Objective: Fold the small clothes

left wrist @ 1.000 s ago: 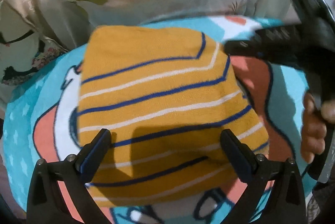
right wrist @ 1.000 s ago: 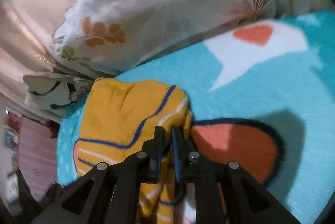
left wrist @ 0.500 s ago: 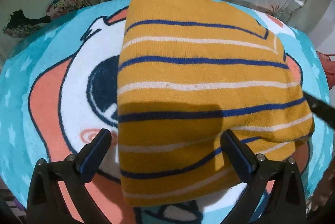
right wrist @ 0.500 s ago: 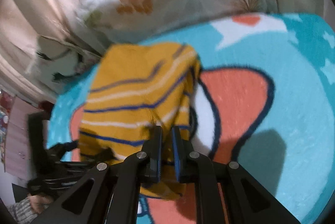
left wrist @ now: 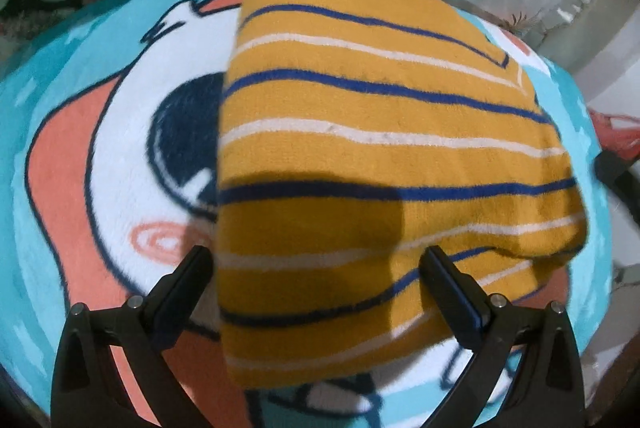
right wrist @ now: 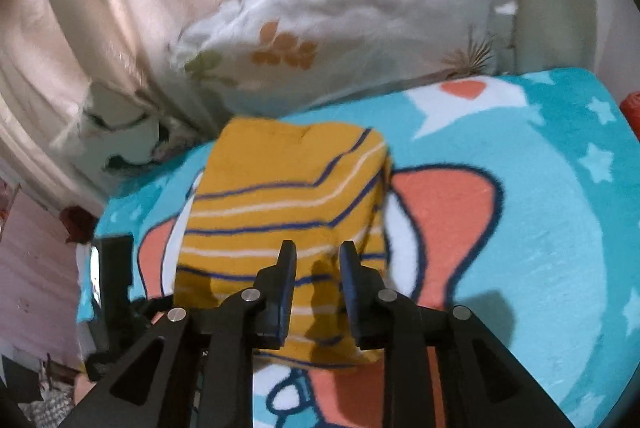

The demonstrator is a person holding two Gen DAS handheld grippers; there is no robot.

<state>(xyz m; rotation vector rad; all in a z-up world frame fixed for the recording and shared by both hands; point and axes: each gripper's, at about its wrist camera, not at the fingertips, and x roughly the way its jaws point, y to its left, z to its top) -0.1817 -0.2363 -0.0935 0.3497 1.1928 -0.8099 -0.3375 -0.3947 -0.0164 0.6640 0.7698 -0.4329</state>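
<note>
Your left claw (left wrist: 316, 260) is spread wide over the folded striped garment (left wrist: 380, 155), which lies on the cartoon blanket (left wrist: 80, 187) near the bed's pillow (right wrist: 340, 27) edge; dip it and a finger could snag the top layer. Your right claw (right wrist: 318, 260), pinching the cloth's edge a second ago, has just been opening, pads clear of the cloth; pulling away low could drag that loose edge open.

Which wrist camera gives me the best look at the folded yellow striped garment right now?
The left wrist view: the folded yellow striped garment fills the frame, with its stripes and layered right edge clear. The right wrist view shows it smaller and blurrier, with the near edge hidden behind the right gripper.
</note>
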